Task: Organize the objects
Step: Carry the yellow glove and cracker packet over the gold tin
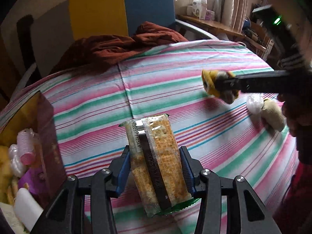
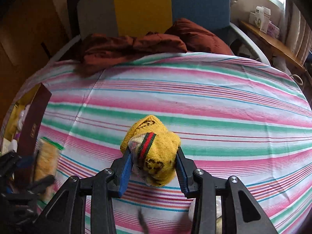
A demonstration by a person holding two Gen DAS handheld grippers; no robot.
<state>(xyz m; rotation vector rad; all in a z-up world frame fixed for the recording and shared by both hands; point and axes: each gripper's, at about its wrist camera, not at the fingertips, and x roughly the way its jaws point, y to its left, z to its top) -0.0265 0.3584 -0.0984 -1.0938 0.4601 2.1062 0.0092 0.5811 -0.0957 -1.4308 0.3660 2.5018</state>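
A snack packet in a clear wrapper with a green end hangs above the striped bed sheet. My left gripper is shut on its sides, and its blue pads press the wrapper. My right gripper is shut on a rolled yellow sock with a red and green band, held over the middle of the sheet. In the left wrist view the sock and right gripper hover at the right. In the right wrist view the packet shows blurred at the lower left.
An open maroon box at the bed's left edge holds a pink roller, a white bottle and other small items. A beige plush toy and a white plastic bundle lie at the right. A rust-brown quilt is heaped at the headboard.
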